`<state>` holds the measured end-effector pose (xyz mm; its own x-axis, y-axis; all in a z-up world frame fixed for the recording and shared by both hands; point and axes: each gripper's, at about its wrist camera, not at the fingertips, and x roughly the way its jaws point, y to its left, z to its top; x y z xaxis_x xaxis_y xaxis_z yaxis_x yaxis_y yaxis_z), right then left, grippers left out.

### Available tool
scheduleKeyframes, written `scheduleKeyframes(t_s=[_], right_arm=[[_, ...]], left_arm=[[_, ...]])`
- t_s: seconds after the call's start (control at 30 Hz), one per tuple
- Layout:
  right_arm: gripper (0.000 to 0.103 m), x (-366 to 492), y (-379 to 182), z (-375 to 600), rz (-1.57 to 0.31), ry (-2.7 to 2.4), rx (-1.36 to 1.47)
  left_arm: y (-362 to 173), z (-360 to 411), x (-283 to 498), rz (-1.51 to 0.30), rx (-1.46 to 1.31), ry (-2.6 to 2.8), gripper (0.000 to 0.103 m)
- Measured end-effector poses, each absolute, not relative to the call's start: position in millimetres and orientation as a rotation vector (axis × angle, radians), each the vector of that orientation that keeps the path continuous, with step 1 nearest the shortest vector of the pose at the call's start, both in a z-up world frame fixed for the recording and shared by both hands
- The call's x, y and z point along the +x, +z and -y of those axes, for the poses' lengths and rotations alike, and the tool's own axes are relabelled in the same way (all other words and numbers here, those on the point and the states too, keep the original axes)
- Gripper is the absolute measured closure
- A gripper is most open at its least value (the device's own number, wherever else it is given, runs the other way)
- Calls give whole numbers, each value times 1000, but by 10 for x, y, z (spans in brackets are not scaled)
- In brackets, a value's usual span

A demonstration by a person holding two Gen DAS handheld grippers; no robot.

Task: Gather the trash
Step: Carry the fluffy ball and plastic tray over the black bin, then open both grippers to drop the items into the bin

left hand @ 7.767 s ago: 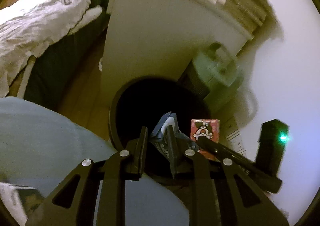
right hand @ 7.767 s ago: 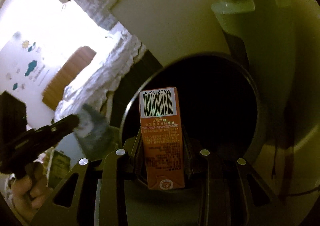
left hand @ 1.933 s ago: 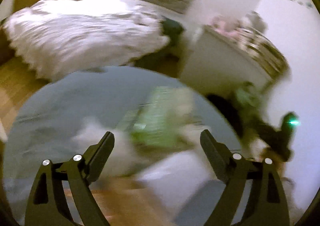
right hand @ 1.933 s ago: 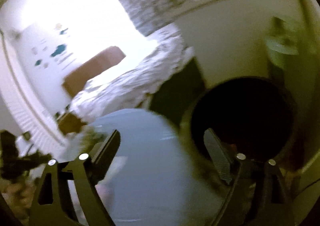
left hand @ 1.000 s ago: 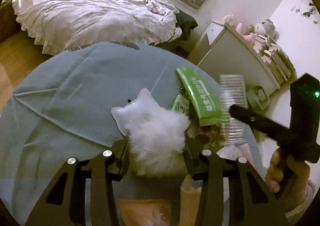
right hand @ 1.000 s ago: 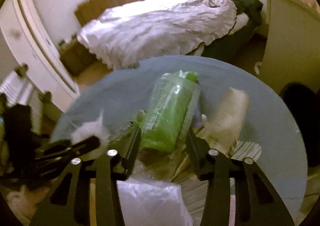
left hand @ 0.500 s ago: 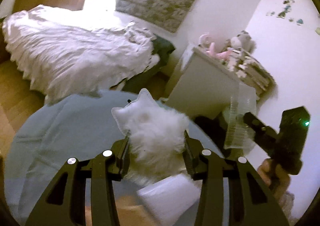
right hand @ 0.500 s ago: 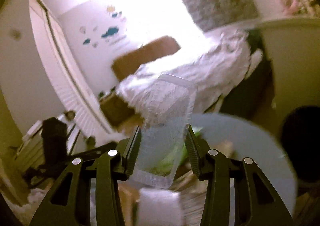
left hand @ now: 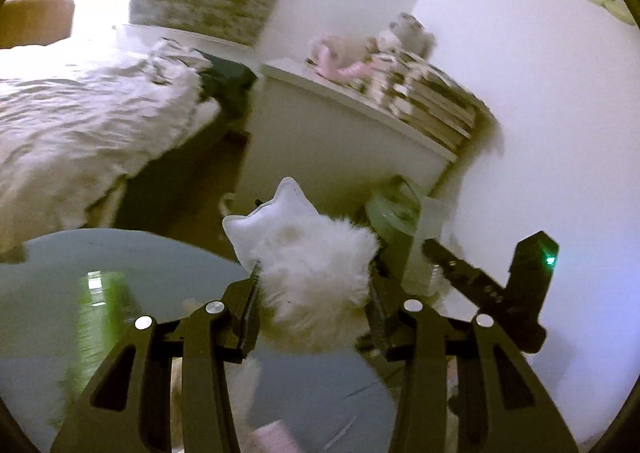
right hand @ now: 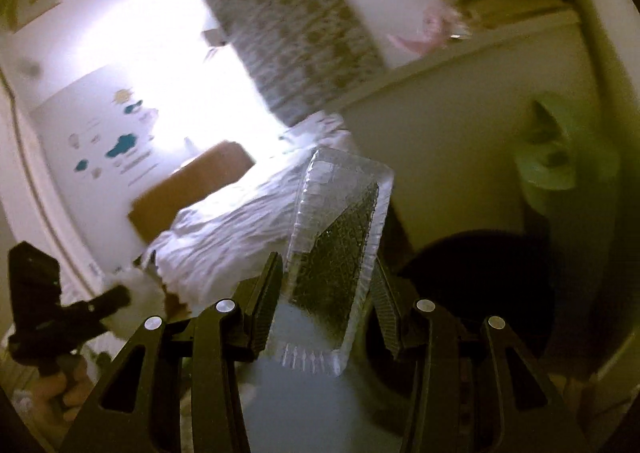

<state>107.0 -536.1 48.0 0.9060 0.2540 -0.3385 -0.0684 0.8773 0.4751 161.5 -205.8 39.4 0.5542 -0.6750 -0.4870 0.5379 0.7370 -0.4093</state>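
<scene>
Carrying step: left gripper (left hand: 314, 289) clamps a white fluffy piece (left hand: 316, 273); right gripper (right hand: 326, 293) clamps a clear plastic tray (right hand: 340, 237); next, hold both over the dark bin (right hand: 480, 285) at near right and let go

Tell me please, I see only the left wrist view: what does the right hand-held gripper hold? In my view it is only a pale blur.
Observer: The right hand-held gripper is shut on a clear plastic tray, ribbed and empty, standing upright between the jaws.
Operator: Is the bin visible there?
Observer: Yes, a black round bin shows just right of the tray, its opening dark.
Operator: And my left hand-held gripper, can you see it from there?
Observer: Yes, at the left edge, the left hand-held gripper with something white and fluffy at its tip.
</scene>
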Motion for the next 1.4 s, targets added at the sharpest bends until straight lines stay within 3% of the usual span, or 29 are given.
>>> scheduleKeyframes(t_s=[0.43,1.03,1.17,1.4], right_arm=[[59,1339,-167,5884,-493,50,507],[58,1388,-426,5764,-610,45,526],[56,1384,-416,5747,-607,52,535],[37,1352,-379,5747,-580,42,560]], left_arm=[[-176,3134,2057,-804,-152,-808,59],[-439,3458,2166,-862,-126,-802,59],[-443,3477,2164,-862,-113,-797,53],[-367,3448,2110,-838,-113,-800,31]])
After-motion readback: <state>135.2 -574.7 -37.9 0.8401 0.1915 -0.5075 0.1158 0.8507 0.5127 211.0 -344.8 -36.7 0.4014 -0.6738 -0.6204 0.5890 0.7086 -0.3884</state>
